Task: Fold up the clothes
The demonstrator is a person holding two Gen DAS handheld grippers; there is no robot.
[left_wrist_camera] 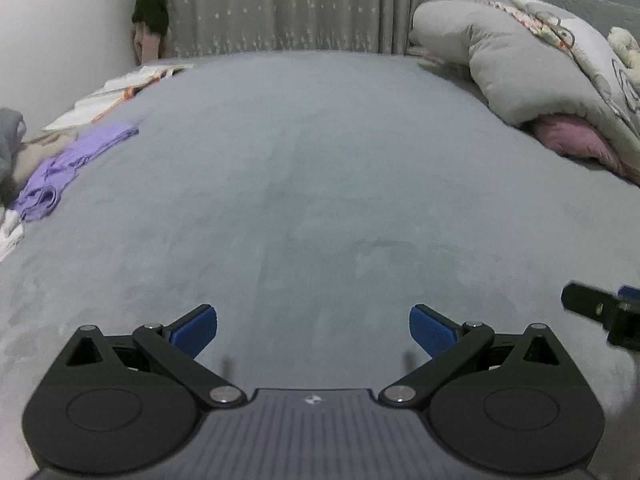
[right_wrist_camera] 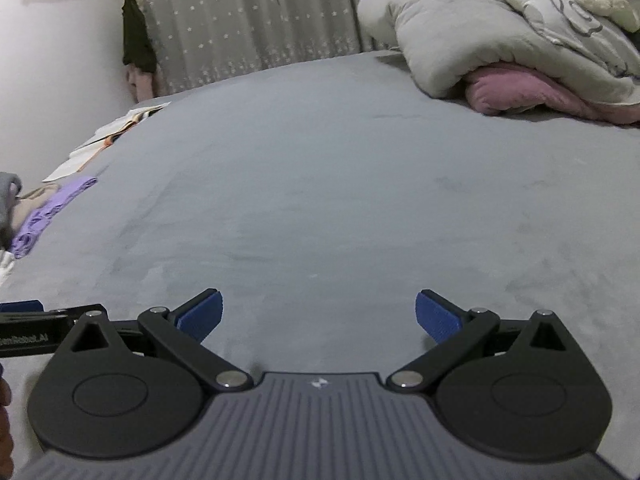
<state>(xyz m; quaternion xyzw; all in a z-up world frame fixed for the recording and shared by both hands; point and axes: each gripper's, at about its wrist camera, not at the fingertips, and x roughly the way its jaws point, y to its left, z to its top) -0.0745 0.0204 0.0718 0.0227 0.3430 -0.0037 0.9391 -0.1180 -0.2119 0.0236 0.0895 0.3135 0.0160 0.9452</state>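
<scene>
Both grippers hover low over the bare grey bed point(left_wrist_camera: 320, 184), side by side near its front edge. The left gripper point(left_wrist_camera: 313, 330) has its jaws wide apart with nothing between them; the right gripper point(right_wrist_camera: 319, 316) has its jaws spread just as wide, also holding nothing. The clothes lie well apart from both, along the bed's left edge: a crumpled purple garment point(left_wrist_camera: 68, 164) beside a white one point(left_wrist_camera: 116, 96). A rolled grey duvet point(right_wrist_camera: 480, 36) sits at the far right corner.

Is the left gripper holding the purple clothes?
No. The left gripper is open and empty over the bare bed, and the purple clothes lie far off at the bed's left edge.
</scene>
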